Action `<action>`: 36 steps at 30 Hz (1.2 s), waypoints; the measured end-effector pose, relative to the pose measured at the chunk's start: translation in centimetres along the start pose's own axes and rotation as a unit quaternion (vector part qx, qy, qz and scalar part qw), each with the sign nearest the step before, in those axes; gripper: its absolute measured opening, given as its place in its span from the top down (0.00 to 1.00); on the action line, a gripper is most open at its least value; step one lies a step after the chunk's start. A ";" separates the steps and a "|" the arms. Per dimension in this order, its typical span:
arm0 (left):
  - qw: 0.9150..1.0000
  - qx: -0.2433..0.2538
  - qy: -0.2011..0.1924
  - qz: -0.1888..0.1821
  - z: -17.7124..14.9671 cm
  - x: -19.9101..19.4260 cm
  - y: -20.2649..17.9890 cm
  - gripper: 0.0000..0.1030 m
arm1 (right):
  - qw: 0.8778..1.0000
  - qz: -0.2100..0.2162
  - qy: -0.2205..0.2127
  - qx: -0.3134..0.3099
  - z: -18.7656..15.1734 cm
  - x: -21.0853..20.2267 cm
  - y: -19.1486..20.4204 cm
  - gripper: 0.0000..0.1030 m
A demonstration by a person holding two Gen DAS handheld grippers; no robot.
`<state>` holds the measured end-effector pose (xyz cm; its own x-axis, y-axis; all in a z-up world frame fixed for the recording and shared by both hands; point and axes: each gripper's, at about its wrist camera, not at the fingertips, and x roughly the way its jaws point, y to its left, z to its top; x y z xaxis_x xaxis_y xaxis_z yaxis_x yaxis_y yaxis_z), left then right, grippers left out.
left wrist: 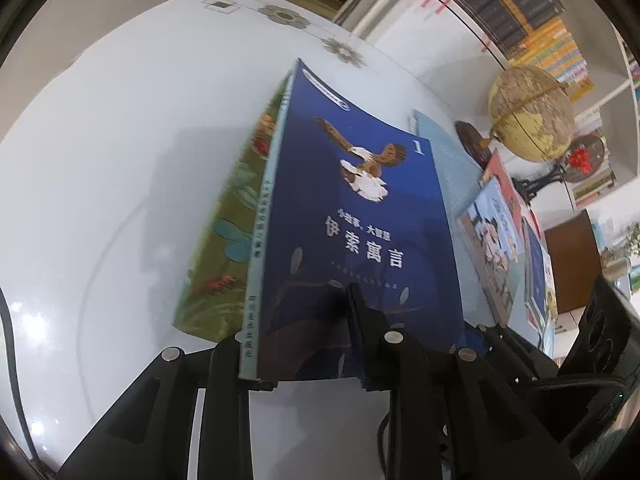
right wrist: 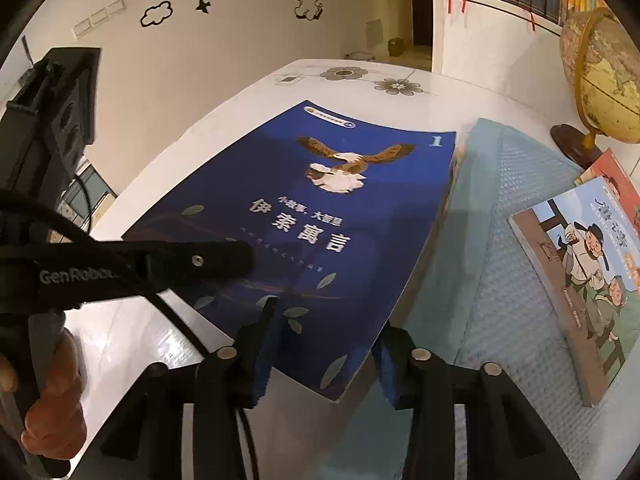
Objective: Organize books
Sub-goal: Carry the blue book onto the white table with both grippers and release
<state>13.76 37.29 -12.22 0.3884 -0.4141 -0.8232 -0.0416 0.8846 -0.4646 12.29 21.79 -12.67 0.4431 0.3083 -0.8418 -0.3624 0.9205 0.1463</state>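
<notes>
A dark blue book with an eagle on its cover [left wrist: 360,216] lies on top of a green floral book [left wrist: 228,232] on the white table. My left gripper [left wrist: 304,344] is shut on the blue book's near spine corner, one finger on the cover. The same blue book shows in the right wrist view [right wrist: 304,216], with the left gripper [right wrist: 208,260] clamped on its left edge. My right gripper [right wrist: 324,344] is open, its blue-padded jaws standing on either side of the book's near corner, not touching it. A cartoon-cover book [right wrist: 580,280] lies to the right on a light blue mat [right wrist: 492,216].
A globe [right wrist: 600,88] on a wooden stand is at the far right of the table [left wrist: 100,160]. More books [left wrist: 536,272] lie beside the cartoon one. Bookshelves [left wrist: 520,4] fill the wall behind. A person's hand [right wrist: 52,412] holds the left gripper.
</notes>
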 end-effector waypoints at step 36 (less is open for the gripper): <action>0.982 0.088 -0.008 0.170 -5.5 -6.9 -0.8 0.24 | 0.997 -0.077 -0.025 -0.003 -5.0 -8.4 -0.6 0.55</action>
<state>6.04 38.26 -7.96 0.3943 -0.0867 -0.9149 -0.0125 0.9949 -0.0997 4.70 17.48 -8.26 0.5338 0.1741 -0.8275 -0.2919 0.9564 0.0130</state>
